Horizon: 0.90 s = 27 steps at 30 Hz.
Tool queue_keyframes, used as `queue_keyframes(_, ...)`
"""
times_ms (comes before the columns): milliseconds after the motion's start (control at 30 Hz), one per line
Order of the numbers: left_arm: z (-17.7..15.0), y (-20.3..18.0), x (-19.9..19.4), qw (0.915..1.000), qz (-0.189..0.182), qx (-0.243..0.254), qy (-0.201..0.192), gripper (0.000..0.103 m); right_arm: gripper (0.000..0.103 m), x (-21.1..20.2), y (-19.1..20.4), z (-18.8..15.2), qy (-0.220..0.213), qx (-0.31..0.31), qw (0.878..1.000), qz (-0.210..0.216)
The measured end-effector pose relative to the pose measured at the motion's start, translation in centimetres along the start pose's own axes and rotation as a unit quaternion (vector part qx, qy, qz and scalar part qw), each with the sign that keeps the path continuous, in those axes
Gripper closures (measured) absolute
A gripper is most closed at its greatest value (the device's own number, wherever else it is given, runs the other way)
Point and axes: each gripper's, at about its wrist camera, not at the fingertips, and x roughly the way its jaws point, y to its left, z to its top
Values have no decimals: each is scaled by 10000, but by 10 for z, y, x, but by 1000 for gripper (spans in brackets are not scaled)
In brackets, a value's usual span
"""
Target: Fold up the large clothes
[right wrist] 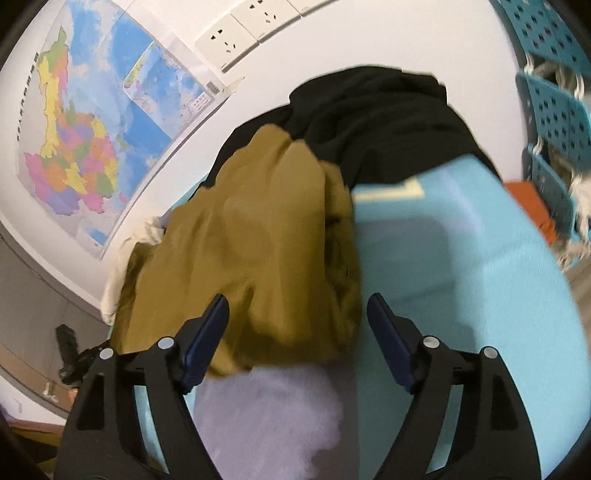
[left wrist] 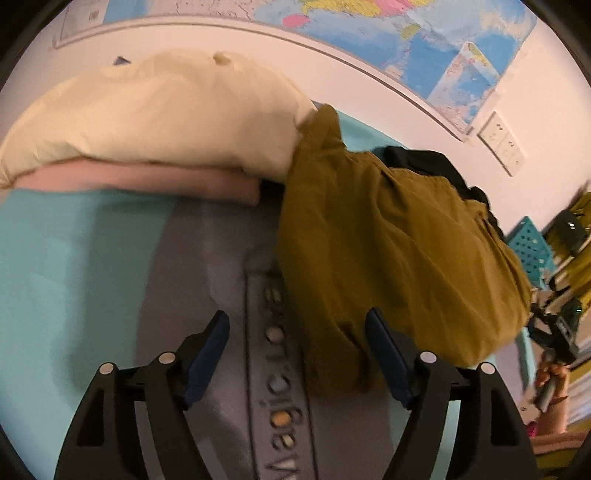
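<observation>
Olive-brown garment (left wrist: 388, 240) lies bunched on the turquoise sheet (left wrist: 55, 258), its edge over a grey printed garment (left wrist: 221, 258), black clothing (right wrist: 388, 122) behind it. Left gripper (left wrist: 297, 354) jaws apart, nothing clamped; right gripper (right wrist: 297, 339) likewise. Only the left view shows the cream pillow (left wrist: 147, 118) on pink folded cloth (left wrist: 147, 181); only the right shows the wall sockets (right wrist: 243, 33).
</observation>
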Motion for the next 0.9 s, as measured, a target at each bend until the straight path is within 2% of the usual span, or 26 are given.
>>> queue_keyframes(133,-9,-8,2,9997,-228,73,46,31,22,-2,-1,-13,110,95,9997,180)
queue_keyframes(200,-11,-12,8,9991,-372,121,136,41,22,0,2,-17,100,40,9998,181)
queue_keyframes(267,-13,-15,14,9983,-517,160,205,59,22,4,6,-17,134,-18,9996,242)
queue_keyframes(300,-12,-15,15,9977,-620,184,206,67,26,6,8,-17,138,-47,9996,241)
queue_keyframes(333,-12,-15,15,9975,-656,154,194,71,40,10,10,-16,173,-133,9996,169)
queue_keyframes(367,-11,-15,15,9975,-661,130,194,75,47,12,10,-16,197,-155,9996,148)
queue_keyframes(400,-10,-15,14,9975,-671,104,195,77,58,14,8,-14,208,-78,9993,288)
queue_keyframes(433,-9,-15,14,9975,-667,87,208,77,63,14,7,-13,179,-7,9990,405)
queue_keyframes(533,-12,-22,13,9985,-449,235,212,74,62,12,7,-12,144,100,9989,430)
queue_keyframes(600,-13,-25,14,9990,-291,280,200,70,53,13,2,-15,166,331,9985,401)
queue_keyframes(667,-14,-24,13,9993,-181,273,176,60,51,9,-1,-20,117,493,9978,419)
queue_keyframes(700,-14,-23,13,9994,-130,248,187,56,46,7,0,-23,134,535,9973,494)
queue_keyframes(733,-15,-22,13,9995,-100,238,203,53,39,5,2,-25,149,531,9970,538)
queue_keyframes(800,-18,-22,10,9994,-88,268,218,49,32,1,8,-31,187,529,9963,648)
queue_keyframes(900,-20,-20,8,9991,-168,236,299,41,31,8,23,-38,376,487,9951,779)
